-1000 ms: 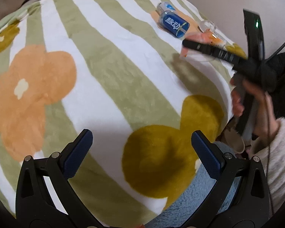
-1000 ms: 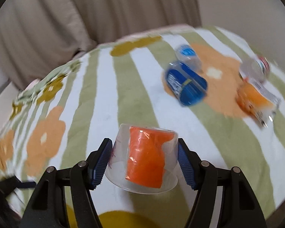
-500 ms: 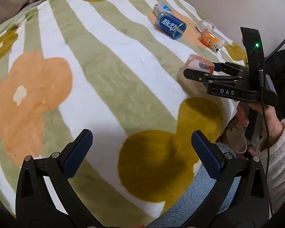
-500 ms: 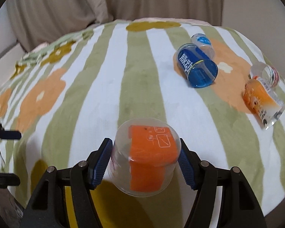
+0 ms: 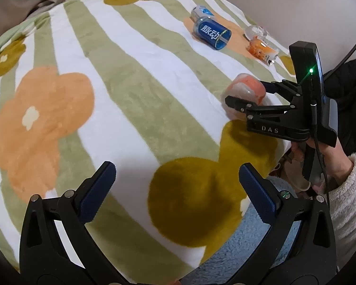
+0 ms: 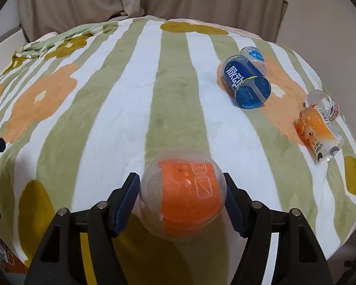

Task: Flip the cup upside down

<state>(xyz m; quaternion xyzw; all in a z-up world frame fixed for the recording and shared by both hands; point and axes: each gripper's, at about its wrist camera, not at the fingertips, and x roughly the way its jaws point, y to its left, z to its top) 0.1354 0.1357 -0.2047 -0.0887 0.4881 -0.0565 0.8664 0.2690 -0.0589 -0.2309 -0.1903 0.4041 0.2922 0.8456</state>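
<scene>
A clear plastic cup with an orange label (image 6: 185, 197) is upside down, closed end up, between the pads of my right gripper (image 6: 181, 201), which is shut on it low over the blanket. The cup also shows in the left wrist view (image 5: 245, 90), held by the right gripper (image 5: 246, 93) near the bed's right edge. Whether its rim touches the blanket I cannot tell. My left gripper (image 5: 175, 187) is open and empty, hovering above the near part of the blanket.
A striped flower-print blanket (image 6: 106, 109) covers the bed. A blue cup (image 6: 246, 84) lies on its side at the far right with a small clear cup (image 6: 252, 55) behind it. An orange-printed cup (image 6: 318, 133) and another clear cup (image 6: 325, 103) lie near the right edge. Curtains hang behind.
My right gripper has come down toward the blanket with the upside-down cup, which now appears larger and closer. My left gripper has stayed open and nearly still.
</scene>
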